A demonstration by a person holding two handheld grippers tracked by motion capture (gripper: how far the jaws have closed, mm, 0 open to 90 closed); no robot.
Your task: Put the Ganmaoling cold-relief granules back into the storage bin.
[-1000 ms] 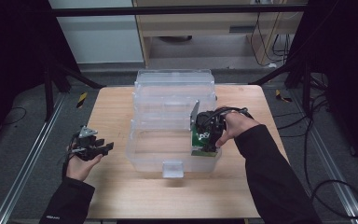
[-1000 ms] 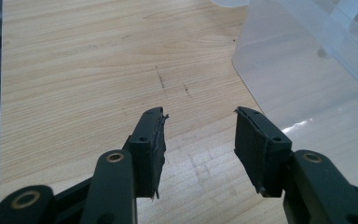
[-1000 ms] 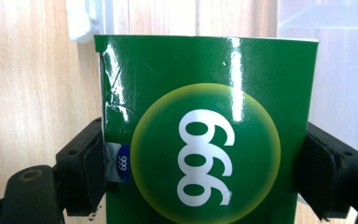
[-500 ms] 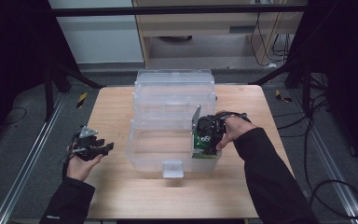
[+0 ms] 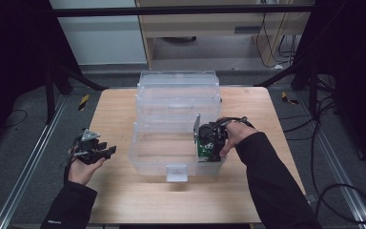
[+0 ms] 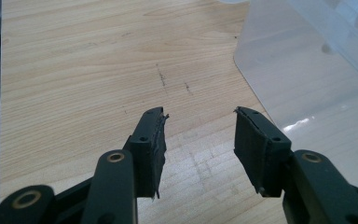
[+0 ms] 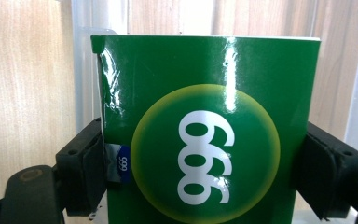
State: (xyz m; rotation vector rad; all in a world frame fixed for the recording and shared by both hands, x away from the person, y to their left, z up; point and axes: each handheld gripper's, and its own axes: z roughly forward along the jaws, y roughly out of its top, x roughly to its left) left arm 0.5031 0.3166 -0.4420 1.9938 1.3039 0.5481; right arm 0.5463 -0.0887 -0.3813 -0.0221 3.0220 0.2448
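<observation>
I have the green box [image 7: 205,135] clamped between my right gripper [image 5: 208,149]'s jaws, poised at the near right corner of the clear bin [image 5: 176,102] for packing. My left gripper [image 6: 198,140] waits with jaws apart over the table [image 6: 74,70], left of the bin.

A glossy green cardboard box [image 7: 205,135] printed with white 999 in a yellow-ringed circle stands upright inside the clear plastic bin [image 5: 162,157], at its right wall.
</observation>
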